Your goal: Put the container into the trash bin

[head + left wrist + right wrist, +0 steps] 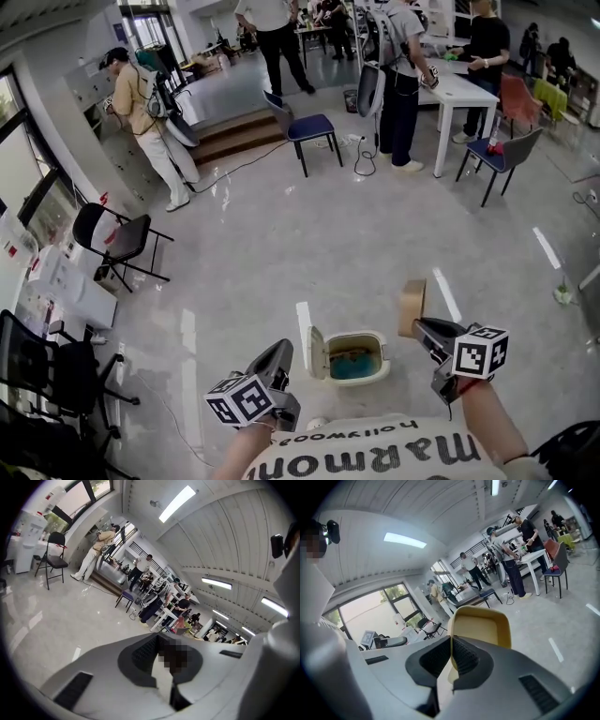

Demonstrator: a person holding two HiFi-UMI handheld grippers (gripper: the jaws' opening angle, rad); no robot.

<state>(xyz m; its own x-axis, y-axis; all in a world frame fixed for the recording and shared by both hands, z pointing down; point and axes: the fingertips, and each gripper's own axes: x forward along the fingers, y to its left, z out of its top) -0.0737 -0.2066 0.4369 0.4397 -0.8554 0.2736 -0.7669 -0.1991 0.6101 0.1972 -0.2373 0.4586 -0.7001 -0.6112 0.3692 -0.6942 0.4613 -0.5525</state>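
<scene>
A small white trash bin (349, 356) stands on the floor just in front of me, its lid (317, 353) flipped open to the left and a blue-green liner showing inside. My right gripper (423, 327) is shut on the rim of a tan, shallow container (411, 307), held on edge up and to the right of the bin. In the right gripper view the container (483, 626) sticks up from the shut jaws of the right gripper (451, 654). My left gripper (279, 354) hangs left of the bin, jaws together with nothing in them; the left gripper (161, 662) also shows them closed.
Grey glossy floor with white tape marks (304, 322). Black chairs (117, 240) and a white cabinet (67, 286) stand at the left. A blue chair (309, 127), a white table (466, 95) and several people are at the far end.
</scene>
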